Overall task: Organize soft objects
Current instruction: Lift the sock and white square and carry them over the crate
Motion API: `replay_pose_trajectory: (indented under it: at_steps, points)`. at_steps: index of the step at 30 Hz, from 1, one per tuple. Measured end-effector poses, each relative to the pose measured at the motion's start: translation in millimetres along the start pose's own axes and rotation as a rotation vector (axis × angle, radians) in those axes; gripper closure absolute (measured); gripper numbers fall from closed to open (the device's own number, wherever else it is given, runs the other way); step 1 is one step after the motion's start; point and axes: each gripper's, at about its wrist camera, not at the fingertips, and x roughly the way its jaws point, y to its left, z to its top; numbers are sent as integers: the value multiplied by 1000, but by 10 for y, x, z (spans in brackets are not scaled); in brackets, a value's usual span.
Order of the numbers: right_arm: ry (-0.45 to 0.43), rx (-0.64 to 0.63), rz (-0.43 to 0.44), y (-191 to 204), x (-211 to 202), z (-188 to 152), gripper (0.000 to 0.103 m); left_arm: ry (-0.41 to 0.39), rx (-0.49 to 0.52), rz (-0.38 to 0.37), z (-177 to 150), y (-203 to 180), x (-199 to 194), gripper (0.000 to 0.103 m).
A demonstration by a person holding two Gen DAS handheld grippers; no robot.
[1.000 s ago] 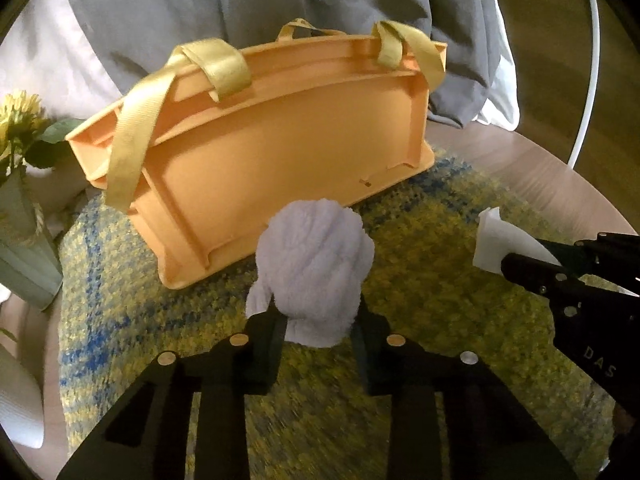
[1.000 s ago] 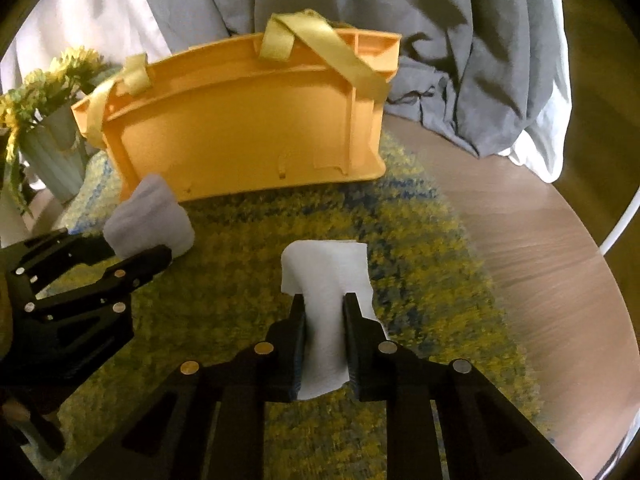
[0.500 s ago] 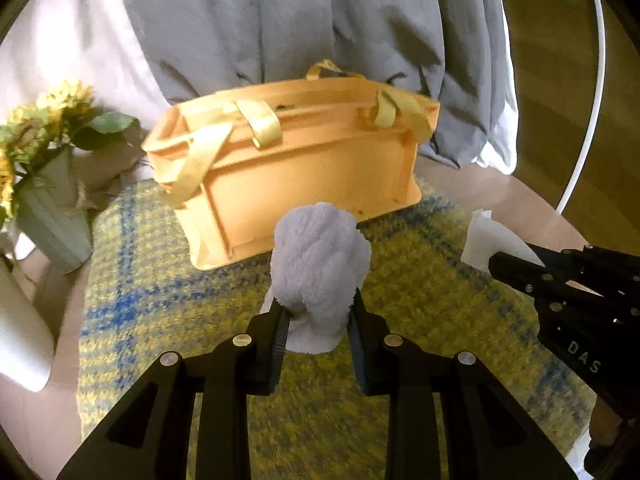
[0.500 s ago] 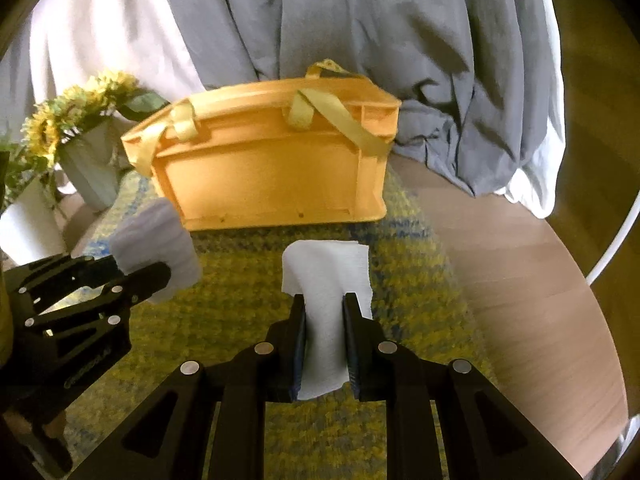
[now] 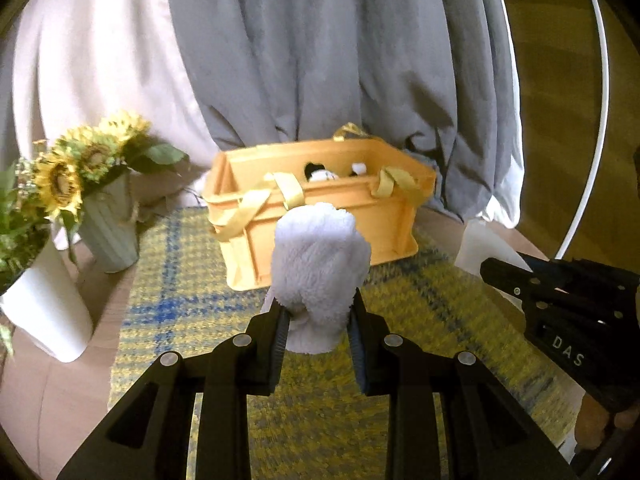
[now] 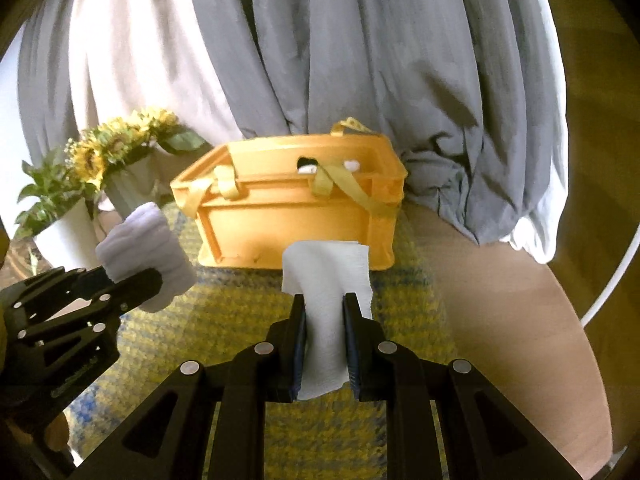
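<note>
My left gripper (image 5: 318, 312) is shut on a fluffy pale lilac cloth (image 5: 320, 264), held up above the mat; the same cloth (image 6: 140, 248) shows at the left of the right wrist view. My right gripper (image 6: 324, 312) is shut on a folded white cloth (image 6: 325, 276), its corner (image 5: 478, 244) also seen in the left wrist view. Beyond both stands an orange crate (image 5: 320, 216) with yellow strap handles (image 6: 352, 190). Its open top shows small white items (image 5: 322, 175) inside. Both grippers hang short of the crate, above its near side.
A yellow and blue woven mat (image 5: 180, 300) covers the round wooden table (image 6: 500, 320). A grey vase of sunflowers (image 5: 108, 236) and a white pot (image 5: 44, 308) stand at the left. Grey and white drapes (image 6: 360, 60) hang behind the crate. A white hoop (image 5: 596, 120) curves at right.
Both grippers have risen and drawn back with their cloths. The crate now looks smaller and lower, and its open top has come into sight.
</note>
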Motion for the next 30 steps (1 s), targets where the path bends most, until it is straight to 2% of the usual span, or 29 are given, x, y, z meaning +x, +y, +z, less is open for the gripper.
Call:
replay_pose_trajectory:
  at_steps: [17,30]
  points:
    - [-133,-43,80,-106,-302,309,84,-148,-60,105,242,-132,-445,75]
    - [-228,-41,101,-154,-234,679,84,-227,-64,122,662,-89,-361,75]
